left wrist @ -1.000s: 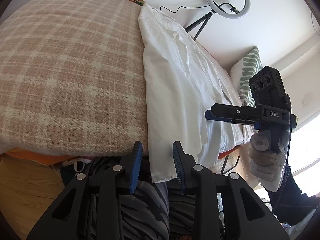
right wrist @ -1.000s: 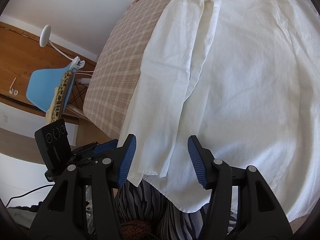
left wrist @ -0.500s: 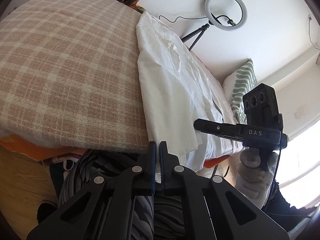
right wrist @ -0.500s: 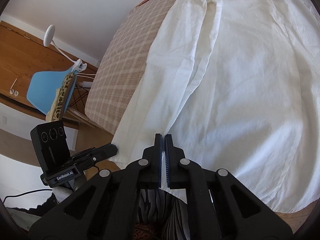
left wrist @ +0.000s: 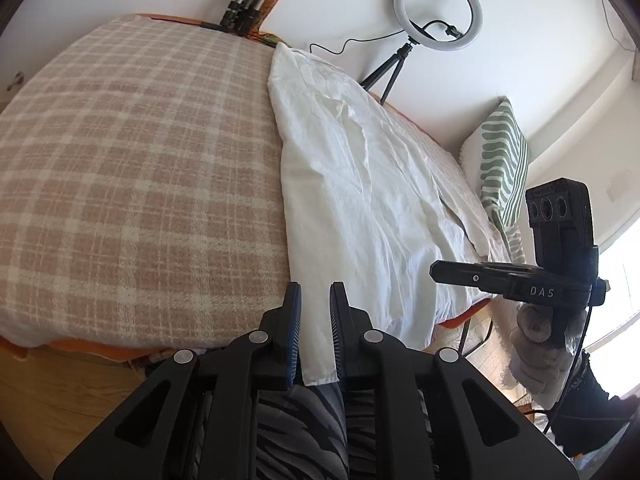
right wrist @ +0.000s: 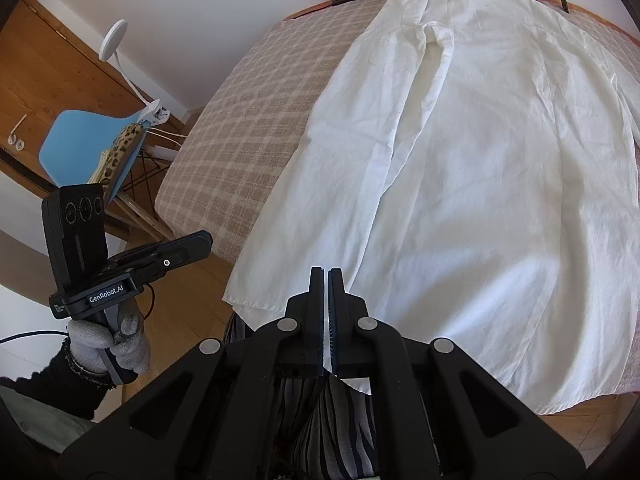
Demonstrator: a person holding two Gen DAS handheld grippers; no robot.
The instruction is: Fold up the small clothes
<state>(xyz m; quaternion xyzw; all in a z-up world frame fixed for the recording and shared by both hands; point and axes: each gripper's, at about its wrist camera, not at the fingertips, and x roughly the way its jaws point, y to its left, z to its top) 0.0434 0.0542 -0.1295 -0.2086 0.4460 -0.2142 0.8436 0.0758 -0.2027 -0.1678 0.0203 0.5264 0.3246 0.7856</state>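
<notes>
A white garment [left wrist: 360, 184] lies spread lengthwise on a bed with a pink-and-cream checked blanket [left wrist: 132, 168]; its hem hangs over the near edge. It also shows in the right wrist view [right wrist: 480, 160]. My left gripper [left wrist: 316, 300] has its jaws a little apart around the hem's left corner, not pressed on it. My right gripper [right wrist: 328, 276] is shut on the hem of the white garment. Each gripper shows in the other's view: the right gripper [left wrist: 440, 270], the left gripper [right wrist: 206, 238].
A ring light on a tripod [left wrist: 438, 4] stands behind the bed. A green-patterned pillow [left wrist: 502, 160] lies at the right. A blue chair [right wrist: 92, 144] and a white clip lamp [right wrist: 114, 40] stand on the wooden floor left of the bed.
Both grippers shut half a second ago. Since then the left jaws have parted slightly and both grippers have risen, with the right still clamped on the hem.
</notes>
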